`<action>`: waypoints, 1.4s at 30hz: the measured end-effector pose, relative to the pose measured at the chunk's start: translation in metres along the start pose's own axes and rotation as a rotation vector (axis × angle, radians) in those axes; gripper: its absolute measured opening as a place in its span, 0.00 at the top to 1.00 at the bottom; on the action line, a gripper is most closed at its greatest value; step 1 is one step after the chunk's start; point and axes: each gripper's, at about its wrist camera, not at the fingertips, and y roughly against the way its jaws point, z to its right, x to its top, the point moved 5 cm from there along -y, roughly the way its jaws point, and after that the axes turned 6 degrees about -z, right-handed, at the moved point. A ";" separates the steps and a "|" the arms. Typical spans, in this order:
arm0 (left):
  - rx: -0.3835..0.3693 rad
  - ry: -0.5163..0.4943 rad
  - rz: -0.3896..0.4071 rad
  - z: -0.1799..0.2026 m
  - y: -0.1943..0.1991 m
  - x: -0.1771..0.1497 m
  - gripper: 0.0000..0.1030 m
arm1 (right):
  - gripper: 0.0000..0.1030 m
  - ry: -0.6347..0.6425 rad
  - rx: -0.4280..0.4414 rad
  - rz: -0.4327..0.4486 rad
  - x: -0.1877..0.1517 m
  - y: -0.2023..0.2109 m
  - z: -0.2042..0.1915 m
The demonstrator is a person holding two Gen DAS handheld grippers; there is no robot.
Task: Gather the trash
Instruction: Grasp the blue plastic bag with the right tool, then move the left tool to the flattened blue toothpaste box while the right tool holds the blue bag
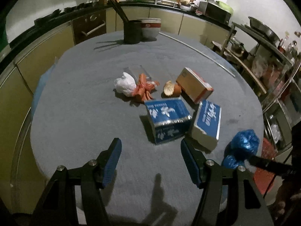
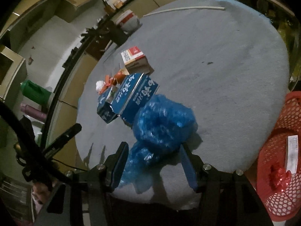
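Observation:
Trash lies on a round grey table [image 1: 84,103]: a white and orange plastic bag [image 1: 131,86], an orange peel [image 1: 170,88], a brown and red carton [image 1: 193,84], two blue cartons [image 1: 167,119] [image 1: 207,121], and a crumpled blue plastic bag [image 1: 242,146]. My left gripper [image 1: 150,160] is open and empty, just short of the nearer blue carton. My right gripper [image 2: 153,162] is open, its pads on either side of the blue plastic bag [image 2: 161,128], not closed on it. A red mesh basket [image 2: 278,169] stands at the right table edge.
A dark cup with chopsticks [image 1: 131,31] and a stack of bowls [image 1: 150,27] stand at the table's far edge. A thin white rod [image 2: 184,9] lies near the far rim. Kitchen cabinets [image 1: 47,56] and shelves [image 1: 263,56] surround the table.

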 end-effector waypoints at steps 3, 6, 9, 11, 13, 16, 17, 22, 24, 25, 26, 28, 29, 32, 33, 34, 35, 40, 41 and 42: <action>0.002 -0.001 -0.008 -0.003 -0.002 0.007 0.36 | 0.42 -0.001 -0.021 -0.018 0.006 -0.011 -0.006; -0.039 -0.002 -0.005 0.003 0.000 0.006 0.32 | 0.42 -0.017 -0.045 -0.032 0.011 -0.019 -0.008; -0.037 -0.022 -0.008 0.011 -0.002 0.000 0.31 | 0.42 -0.057 -0.070 -0.048 0.017 -0.029 -0.006; -0.049 -0.023 -0.023 0.015 -0.005 -0.004 0.31 | 0.42 -0.074 -0.071 -0.052 0.020 -0.035 -0.005; -0.054 -0.027 -0.027 0.021 -0.006 -0.006 0.31 | 0.42 -0.064 -0.086 -0.047 0.021 -0.039 -0.005; -0.070 -0.047 -0.018 0.031 -0.003 -0.002 0.31 | 0.51 -0.015 -0.103 -0.020 0.022 -0.040 -0.009; -0.075 -0.055 -0.017 0.035 -0.003 -0.001 0.31 | 0.60 0.000 -0.108 -0.014 0.022 -0.040 -0.009; -0.103 -0.131 -0.017 0.065 -0.007 0.015 0.31 | 0.66 0.029 -0.138 0.028 0.022 -0.030 -0.003; -0.110 -0.170 -0.029 0.079 -0.014 0.020 0.31 | 0.66 0.029 -0.157 0.051 0.022 -0.024 0.002; -0.111 -0.188 -0.037 0.087 -0.018 0.022 0.31 | 0.66 0.020 -0.166 0.065 0.022 -0.019 0.008; -0.115 -0.206 -0.044 0.094 -0.022 0.025 0.31 | 0.66 0.012 -0.173 0.074 0.023 -0.015 0.013; -0.125 -0.233 -0.055 0.106 -0.028 0.029 0.31 | 0.66 -0.005 -0.176 0.083 0.023 -0.008 0.023; -0.127 -0.246 -0.063 0.112 -0.033 0.031 0.31 | 0.66 -0.020 -0.176 0.088 0.023 -0.005 0.029; -0.119 -0.277 -0.083 0.124 -0.047 0.036 0.31 | 0.66 -0.045 -0.176 0.104 0.022 0.006 0.043; -0.107 -0.288 -0.089 0.127 -0.052 0.038 0.31 | 0.66 -0.049 -0.178 0.108 0.022 0.008 0.045; -0.099 -0.295 -0.097 0.129 -0.056 0.039 0.31 | 0.66 -0.053 -0.176 0.112 0.022 0.010 0.047; -0.100 -0.301 -0.103 0.130 -0.058 0.039 0.31 | 0.66 -0.057 -0.172 0.115 0.022 0.013 0.050; -0.111 -0.308 -0.132 0.132 -0.071 0.041 0.31 | 0.66 -0.066 -0.161 0.135 0.022 0.023 0.057; -0.116 -0.308 -0.134 0.132 -0.073 0.040 0.31 | 0.66 -0.070 -0.154 0.139 0.020 0.025 0.059; -0.119 -0.308 -0.141 0.132 -0.075 0.039 0.31 | 0.66 -0.077 -0.147 0.143 0.019 0.028 0.060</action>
